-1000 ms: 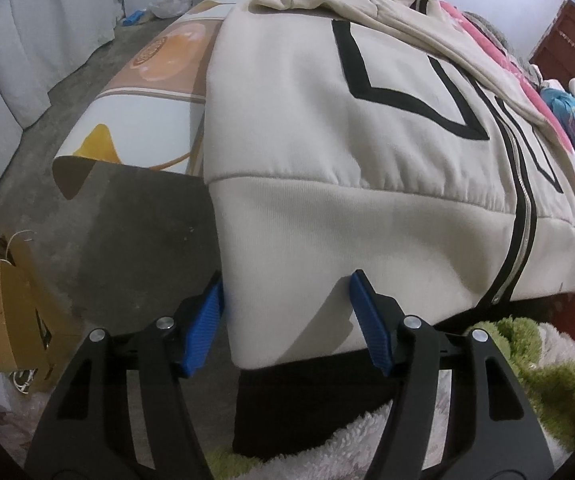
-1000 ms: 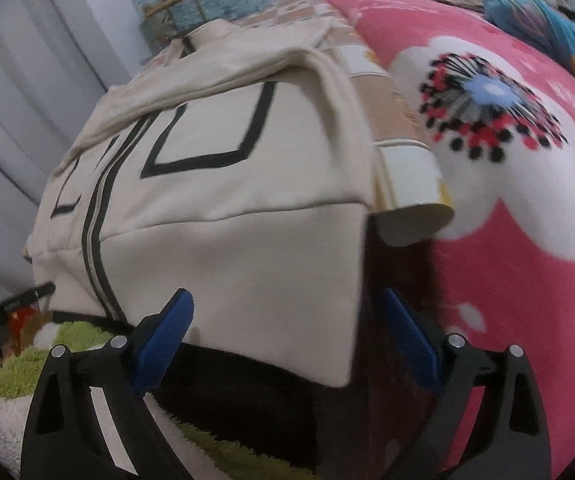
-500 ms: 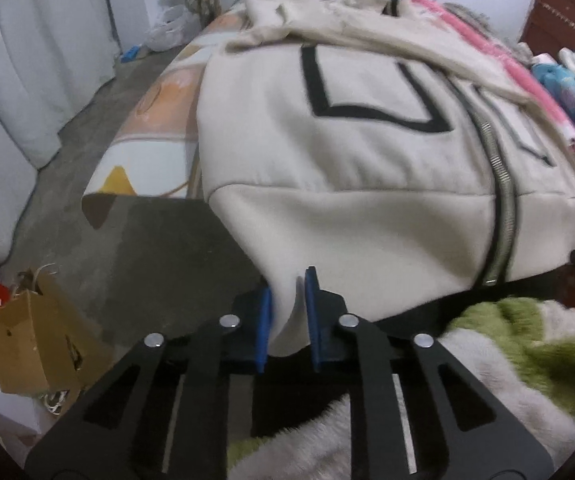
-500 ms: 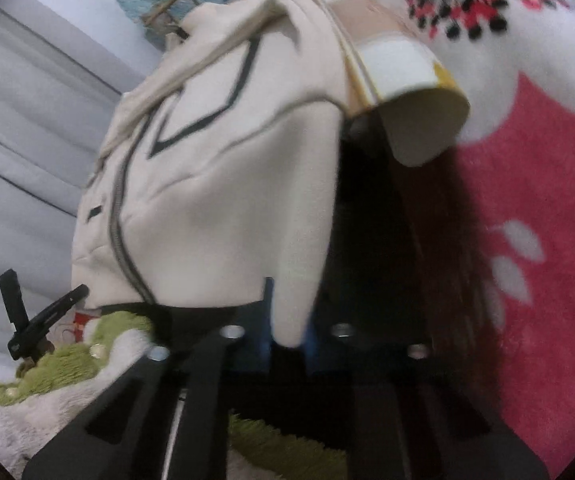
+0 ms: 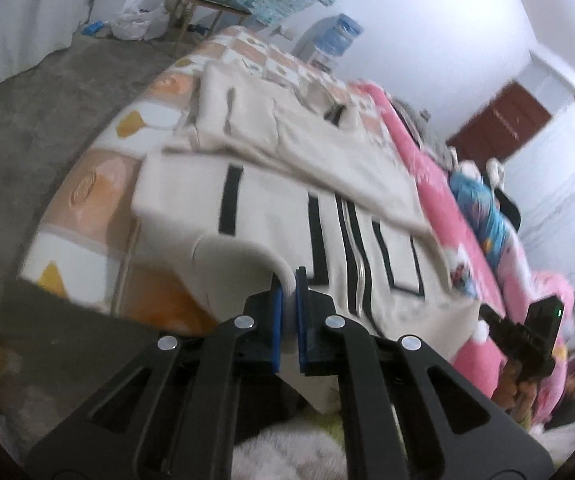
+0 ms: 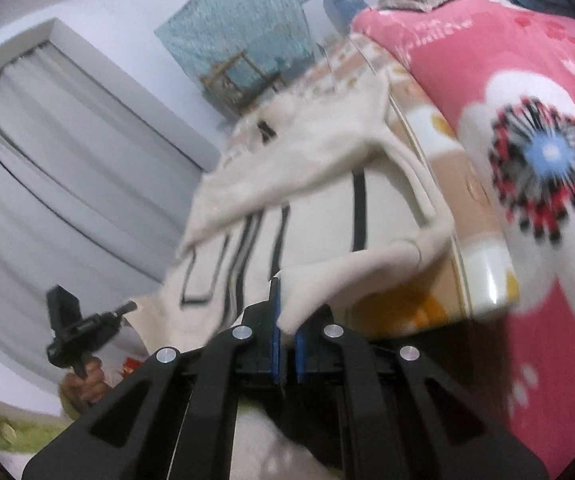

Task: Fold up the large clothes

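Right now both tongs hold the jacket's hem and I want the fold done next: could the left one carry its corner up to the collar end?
Probably yes. The left tongs are shut on the cream jacket, and only its own folded sleeve lies between there and the collar.

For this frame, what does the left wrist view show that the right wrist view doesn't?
Only the left wrist view shows the dark red door, the grey concrete floor and the right gripper at a distance.

Only the right wrist view shows the grey pleated curtain, the black-and-red flower print on the pink blanket, and the left gripper in a hand.

Both show the cream zip-up jacket with black lines, its hem corners pinched in shut blue pads, and the blue water bottle.
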Action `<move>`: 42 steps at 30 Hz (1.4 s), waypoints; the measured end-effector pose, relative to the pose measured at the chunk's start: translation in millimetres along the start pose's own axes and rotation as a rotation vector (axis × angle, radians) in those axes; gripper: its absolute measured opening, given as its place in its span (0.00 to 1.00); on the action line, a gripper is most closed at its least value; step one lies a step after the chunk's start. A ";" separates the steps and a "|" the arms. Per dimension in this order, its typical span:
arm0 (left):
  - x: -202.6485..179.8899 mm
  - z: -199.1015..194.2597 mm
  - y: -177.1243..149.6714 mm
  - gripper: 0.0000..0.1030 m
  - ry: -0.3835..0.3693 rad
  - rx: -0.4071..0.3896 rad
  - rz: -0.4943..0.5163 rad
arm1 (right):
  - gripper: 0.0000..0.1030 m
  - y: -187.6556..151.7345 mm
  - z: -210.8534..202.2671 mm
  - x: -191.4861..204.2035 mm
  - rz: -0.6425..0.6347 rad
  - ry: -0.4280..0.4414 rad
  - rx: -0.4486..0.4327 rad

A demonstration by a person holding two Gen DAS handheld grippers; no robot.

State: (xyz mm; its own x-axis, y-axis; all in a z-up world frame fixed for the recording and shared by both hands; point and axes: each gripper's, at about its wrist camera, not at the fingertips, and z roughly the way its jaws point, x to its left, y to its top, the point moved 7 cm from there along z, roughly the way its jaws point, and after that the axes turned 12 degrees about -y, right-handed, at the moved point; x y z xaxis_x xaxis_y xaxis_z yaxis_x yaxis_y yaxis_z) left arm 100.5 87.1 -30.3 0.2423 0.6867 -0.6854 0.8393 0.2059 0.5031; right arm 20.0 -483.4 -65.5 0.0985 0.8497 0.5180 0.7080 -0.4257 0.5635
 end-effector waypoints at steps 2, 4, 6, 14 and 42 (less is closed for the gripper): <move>6.6 1.7 13.0 0.05 0.004 -0.019 -0.027 | 0.06 19.2 4.8 3.9 0.011 0.003 -0.019; 15.8 3.7 28.6 0.05 0.005 -0.044 -0.062 | 0.06 33.6 10.7 6.3 0.025 0.002 -0.030; 25.0 5.6 40.6 0.05 0.015 -0.058 -0.087 | 0.06 47.9 17.6 7.8 0.041 0.003 -0.034; 68.0 33.7 75.5 0.05 0.061 -0.035 -0.180 | 0.06 95.3 75.6 -1.0 0.124 -0.018 -0.013; -4.5 111.8 62.5 0.43 0.087 0.112 0.180 | 0.56 92.9 123.8 30.7 -0.233 -0.332 0.027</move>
State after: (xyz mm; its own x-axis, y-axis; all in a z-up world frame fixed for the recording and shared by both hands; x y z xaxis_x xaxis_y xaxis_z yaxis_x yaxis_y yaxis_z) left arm 206.3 19.0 -54.7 0.3544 0.7635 -0.5398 0.8364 -0.0007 0.5481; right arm 175.4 -458.3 -76.9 0.1510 0.9785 0.1402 0.7554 -0.2057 0.6222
